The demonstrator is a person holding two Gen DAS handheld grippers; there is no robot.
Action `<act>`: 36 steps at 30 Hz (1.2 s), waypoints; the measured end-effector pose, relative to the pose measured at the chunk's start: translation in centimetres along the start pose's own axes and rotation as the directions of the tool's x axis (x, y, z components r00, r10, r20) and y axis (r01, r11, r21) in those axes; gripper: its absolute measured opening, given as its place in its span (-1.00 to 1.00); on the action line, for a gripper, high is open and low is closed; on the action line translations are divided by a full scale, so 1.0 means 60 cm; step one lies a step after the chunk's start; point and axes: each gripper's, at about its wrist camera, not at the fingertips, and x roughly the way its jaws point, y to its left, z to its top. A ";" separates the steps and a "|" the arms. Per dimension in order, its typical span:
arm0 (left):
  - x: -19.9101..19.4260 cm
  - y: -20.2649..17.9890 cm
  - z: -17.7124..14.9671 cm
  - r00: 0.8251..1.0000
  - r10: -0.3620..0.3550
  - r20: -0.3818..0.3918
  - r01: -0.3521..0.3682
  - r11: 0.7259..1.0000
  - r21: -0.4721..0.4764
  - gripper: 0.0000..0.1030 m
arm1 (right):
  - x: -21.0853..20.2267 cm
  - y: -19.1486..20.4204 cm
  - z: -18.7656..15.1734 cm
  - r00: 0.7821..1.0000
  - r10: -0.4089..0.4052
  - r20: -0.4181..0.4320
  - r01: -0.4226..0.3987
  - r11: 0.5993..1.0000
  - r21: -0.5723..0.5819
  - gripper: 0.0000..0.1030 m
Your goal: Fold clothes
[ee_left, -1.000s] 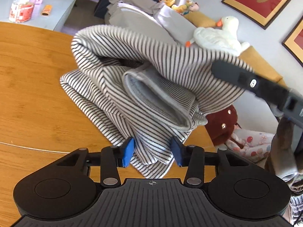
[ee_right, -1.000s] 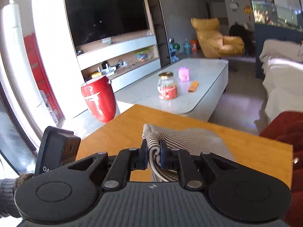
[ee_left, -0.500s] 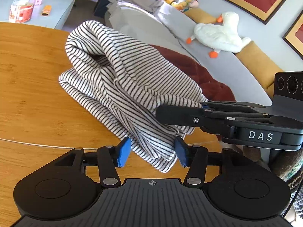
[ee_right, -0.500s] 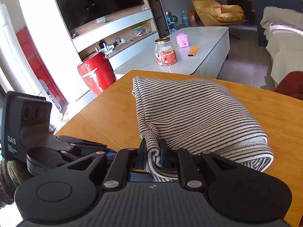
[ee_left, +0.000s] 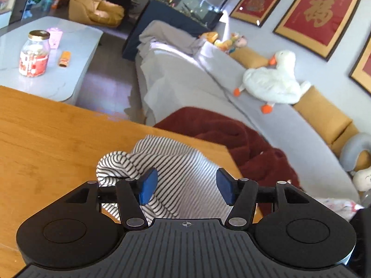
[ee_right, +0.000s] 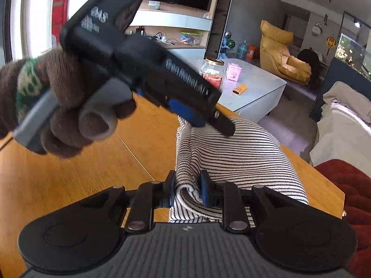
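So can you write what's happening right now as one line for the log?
step: fold clothes | striped garment: folded on wooden table | left gripper: open above it, just opened | right gripper: opening, fold between pads

Two wrist fisheye views, each angled down over its own gripper onto the wooden table.
Left cam: close above the striped garment, facing the sofa and wall w/ framed pictures. Right cam: close, facing the TV wall, w/ the left gripper crossing its view. Shared: garment, table, glass jar on the low white table.
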 end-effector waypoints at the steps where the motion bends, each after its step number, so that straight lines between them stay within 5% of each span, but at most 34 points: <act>1: 0.013 0.005 -0.006 1.000 0.017 -0.022 -0.017 1.000 0.009 0.15 | -0.009 -0.011 0.007 1.000 0.016 0.008 -0.017 0.999 0.027 -0.51; 2: 0.014 0.007 -0.013 1.000 0.020 -0.020 -0.020 1.000 0.024 0.15 | -0.019 -0.022 0.013 0.999 0.032 0.016 -0.033 0.998 0.054 -0.42; 4: 0.011 0.010 -0.026 1.000 0.016 -0.006 -0.015 0.999 0.051 0.16 | -0.035 -0.046 0.026 0.999 0.026 0.044 -0.030 0.994 0.105 0.21; 6: 0.009 0.015 -0.029 1.000 0.009 -0.004 -0.008 0.999 0.051 0.16 | -0.038 -0.064 0.032 0.998 -0.019 0.060 0.011 0.992 0.122 0.46; 12: 0.013 0.029 -0.028 1.000 -0.013 -0.006 0.013 1.000 0.012 0.16 | 0.037 -0.073 -0.021 0.992 -0.123 -0.040 0.125 0.991 0.047 0.59; 15: 0.013 0.030 -0.029 1.000 -0.015 -0.009 0.015 1.000 0.024 0.16 | 0.030 -0.060 -0.028 0.989 -0.144 -0.028 0.146 0.984 0.100 0.59; 20: 0.016 0.030 -0.028 1.000 -0.008 -0.015 0.009 0.999 0.033 0.16 | 0.013 -0.050 -0.031 0.994 -0.097 -0.045 0.103 0.982 0.160 0.61; 27: 0.013 0.022 -0.031 1.000 0.015 -0.018 -0.014 0.998 0.062 0.17 | -0.029 -0.052 -0.016 0.999 0.019 -0.037 -0.013 0.989 0.148 0.88; 33: 0.015 0.015 -0.033 0.999 0.029 -0.018 -0.027 0.996 0.082 0.22 | -0.045 -0.121 -0.003 0.999 -0.053 -0.011 0.054 0.971 0.235 0.93; 36: 0.015 0.012 -0.035 0.999 0.032 -0.015 -0.030 0.995 0.096 0.24 | -0.020 -0.164 -0.018 0.999 -0.045 -0.022 0.050 0.926 0.375 0.94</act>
